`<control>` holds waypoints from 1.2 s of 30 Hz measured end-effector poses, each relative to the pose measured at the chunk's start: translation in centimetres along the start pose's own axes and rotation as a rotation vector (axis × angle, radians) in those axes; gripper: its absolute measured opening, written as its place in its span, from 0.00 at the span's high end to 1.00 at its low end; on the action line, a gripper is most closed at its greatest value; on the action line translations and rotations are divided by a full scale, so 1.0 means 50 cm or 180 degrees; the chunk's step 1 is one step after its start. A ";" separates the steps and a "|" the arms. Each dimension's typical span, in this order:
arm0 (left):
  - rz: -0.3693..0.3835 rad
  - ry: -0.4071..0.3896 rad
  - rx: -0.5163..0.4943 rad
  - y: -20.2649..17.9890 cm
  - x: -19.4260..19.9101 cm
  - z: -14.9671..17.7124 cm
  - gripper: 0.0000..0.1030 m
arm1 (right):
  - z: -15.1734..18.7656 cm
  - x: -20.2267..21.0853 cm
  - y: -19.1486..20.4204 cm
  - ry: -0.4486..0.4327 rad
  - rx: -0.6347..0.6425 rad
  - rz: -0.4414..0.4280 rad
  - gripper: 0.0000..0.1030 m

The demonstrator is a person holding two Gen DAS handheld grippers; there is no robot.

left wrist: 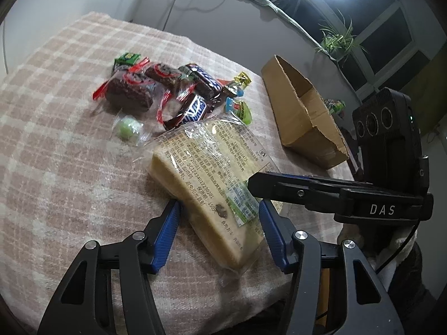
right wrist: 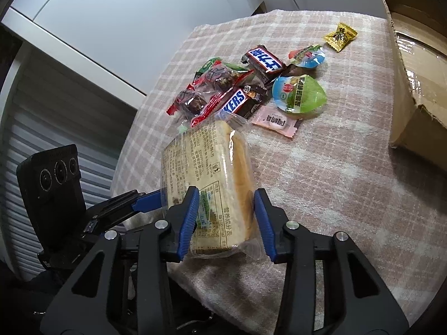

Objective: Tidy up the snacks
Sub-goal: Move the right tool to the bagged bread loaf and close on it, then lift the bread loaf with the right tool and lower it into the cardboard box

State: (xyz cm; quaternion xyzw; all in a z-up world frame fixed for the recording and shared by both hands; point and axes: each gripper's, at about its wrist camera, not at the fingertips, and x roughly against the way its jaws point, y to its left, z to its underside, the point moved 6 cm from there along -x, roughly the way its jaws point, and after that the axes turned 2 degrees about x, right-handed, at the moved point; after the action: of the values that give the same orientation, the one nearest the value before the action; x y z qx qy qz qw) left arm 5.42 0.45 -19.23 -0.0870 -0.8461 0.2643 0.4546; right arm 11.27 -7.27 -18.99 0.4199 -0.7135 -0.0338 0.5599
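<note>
Here both tools [left wrist: 218, 217] [right wrist: 226, 212] gape around the wrapped bread [left wrist: 212, 184] — cardboard box [left wrist: 304, 117] beside, contents unseen.

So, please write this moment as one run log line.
left gripper: open around bread pack | right gripper: open around it | box: no bread

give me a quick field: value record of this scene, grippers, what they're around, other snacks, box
left gripper: open, fingers either side of the bread pack
right gripper: open, also straddling it
bread pack: clear wrapper, lying on the checked cloth
snack pile: Snickers bars, brownies, green jelly cup, pink sachet, gold candy
cardboard box: open, beside the pile
</note>
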 end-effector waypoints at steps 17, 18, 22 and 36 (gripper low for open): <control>0.0137 -0.0177 -0.0428 -0.113 -0.009 -0.092 0.45 | -0.053 0.163 -0.058 -0.0503 -0.0128 0.0164 0.59; 0.0154 -0.0182 -0.0461 -0.124 -0.013 -0.099 0.45 | -0.055 0.174 -0.064 -0.0532 -0.0138 0.0179 0.59; 0.0210 -0.0189 -0.0580 -0.162 -0.028 -0.122 0.46 | -0.072 0.220 -0.092 -0.0660 -0.0201 0.0248 0.59; 0.0387 -0.0167 -0.0936 -0.309 -0.109 -0.211 0.46 | -0.126 0.349 -0.213 -0.1000 -0.0478 0.0474 0.59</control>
State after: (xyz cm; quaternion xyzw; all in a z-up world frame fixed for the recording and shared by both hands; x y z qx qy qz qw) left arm 18.57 -10.85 -10.30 -0.1968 -0.8804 0.1669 0.3979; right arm 22.13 -22.59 -8.73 0.3126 -0.8167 -0.1105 0.4724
